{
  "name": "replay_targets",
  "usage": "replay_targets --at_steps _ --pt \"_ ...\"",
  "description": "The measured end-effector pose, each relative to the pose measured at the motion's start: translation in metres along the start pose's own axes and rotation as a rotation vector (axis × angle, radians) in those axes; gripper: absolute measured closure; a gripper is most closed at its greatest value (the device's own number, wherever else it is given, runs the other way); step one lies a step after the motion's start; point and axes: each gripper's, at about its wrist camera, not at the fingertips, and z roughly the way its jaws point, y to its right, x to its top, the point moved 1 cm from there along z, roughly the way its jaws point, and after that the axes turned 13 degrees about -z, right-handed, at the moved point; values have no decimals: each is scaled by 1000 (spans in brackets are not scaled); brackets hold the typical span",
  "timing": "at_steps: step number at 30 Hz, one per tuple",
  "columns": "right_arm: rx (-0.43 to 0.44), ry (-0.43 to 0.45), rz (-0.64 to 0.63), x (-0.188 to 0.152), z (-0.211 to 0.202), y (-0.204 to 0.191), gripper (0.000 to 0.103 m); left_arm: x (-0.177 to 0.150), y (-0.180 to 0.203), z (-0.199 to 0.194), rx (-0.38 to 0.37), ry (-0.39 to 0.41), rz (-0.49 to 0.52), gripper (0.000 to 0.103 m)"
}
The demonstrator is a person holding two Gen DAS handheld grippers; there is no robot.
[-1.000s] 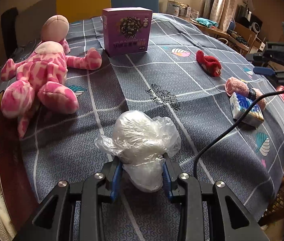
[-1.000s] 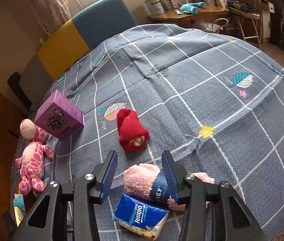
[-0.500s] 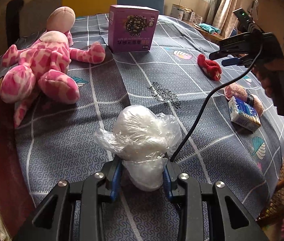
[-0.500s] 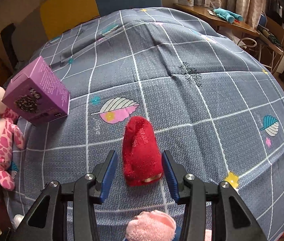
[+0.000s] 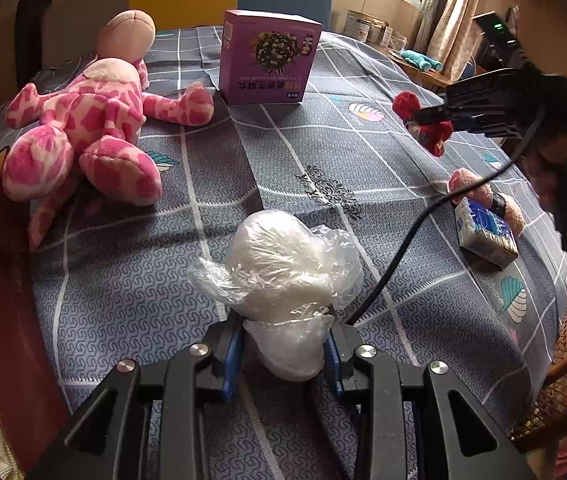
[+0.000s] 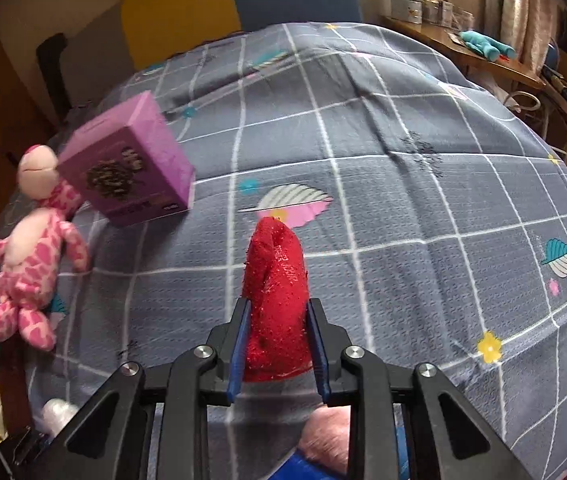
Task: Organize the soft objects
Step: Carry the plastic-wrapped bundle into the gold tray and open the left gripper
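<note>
Right tool (image 6: pixel 277 356) closing on red terry-cloth roll (image 6: pixel 277 300), long axis toward 12 o'clock; left tool (image 5: pixel 283 356) clenches clear-plastic-wrapped white bundle (image 5: pixel 283 276).

Plush toy (image 5: pixel 83 128), box (image 5: pixel 267 60) on tablecloth (image 5: pixel 363 168)

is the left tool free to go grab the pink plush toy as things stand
Probably not yet. The left tool is shut on the plastic-wrapped white bundle. The path across the cloth to the pink plush toy looks clear, but the bundle must be released first.
</note>
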Motion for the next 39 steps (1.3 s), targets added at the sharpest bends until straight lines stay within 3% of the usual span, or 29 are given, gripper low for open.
replay_targets --at_steps 4,7,11,23,30,39 --pt "151 -18 -88 -18 -9 -48 76 1 -3 -7 24 0 -14 69" --pt "177 -66 -188 -37 -1 -85 76 1 -9 -22 32 23 -30 69" --pt "145 -124 -267 -58 24 -112 75 3 -16 -47 29 65 -52 69" --pt "151 -82 -282 -64 32 -111 74 3 -30 -113 66 201 -89 69" --pt "130 -78 -301 -67 29 -114 74 -2 -40 -138 141 267 -88 69" --pt "103 -64 -353 -68 29 -119 73 -6 -67 -159 187 304 -157 69"
